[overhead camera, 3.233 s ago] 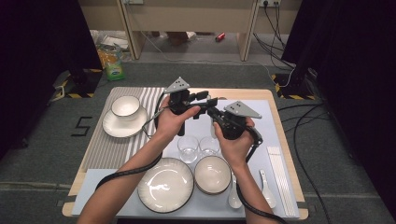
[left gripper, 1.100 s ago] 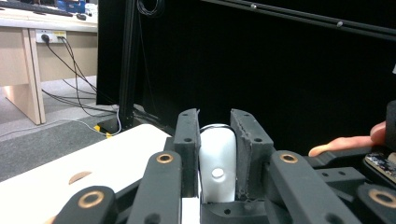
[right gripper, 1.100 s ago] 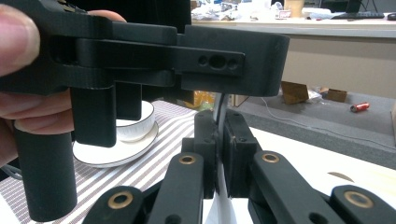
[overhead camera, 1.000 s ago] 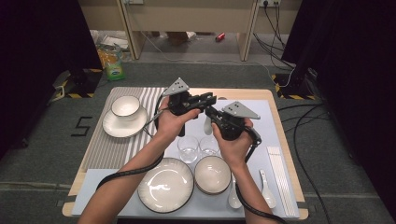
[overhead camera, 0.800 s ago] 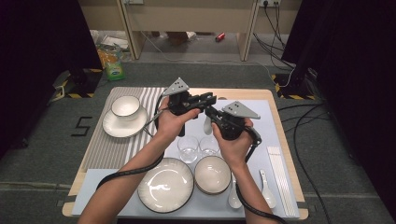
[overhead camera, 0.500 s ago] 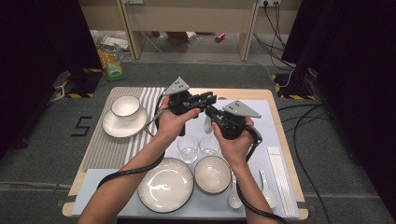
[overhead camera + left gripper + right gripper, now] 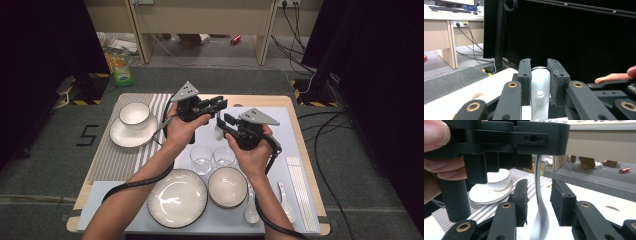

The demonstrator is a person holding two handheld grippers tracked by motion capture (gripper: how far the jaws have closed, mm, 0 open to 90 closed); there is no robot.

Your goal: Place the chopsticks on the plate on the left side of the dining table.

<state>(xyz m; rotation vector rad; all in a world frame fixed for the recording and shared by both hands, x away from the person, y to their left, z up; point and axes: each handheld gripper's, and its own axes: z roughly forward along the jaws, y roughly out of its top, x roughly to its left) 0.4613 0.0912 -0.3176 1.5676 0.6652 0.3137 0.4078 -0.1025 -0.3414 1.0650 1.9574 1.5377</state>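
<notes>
So the white ceramic spoon (image 7: 218,131) sits mid-frame in the high view, held up above the table, glossy and smooth with a curvy profile. In the left gripper view its handle (image 7: 540,87) is pinched flat between the left gripper's (image 7: 216,106) two black rubbery jaws. The right gripper (image 7: 226,121) has just been opening its jaws: in the right gripper view they stand spread on both sides of the spoon's thin curved edge (image 7: 539,202) with gaps showing, not pressing it.

Lower middle of the high view: two clear glasses (image 7: 201,159) side by side, a round glossy plate (image 7: 177,197) and a bowl (image 7: 227,186) below them. Two more white spoons (image 7: 250,210) lie lower right, beside pale chopsticks (image 7: 300,187). Upper left, a white cup (image 7: 134,113) on a saucer (image 7: 127,137) rests on a grey striped placemat (image 7: 112,155).
</notes>
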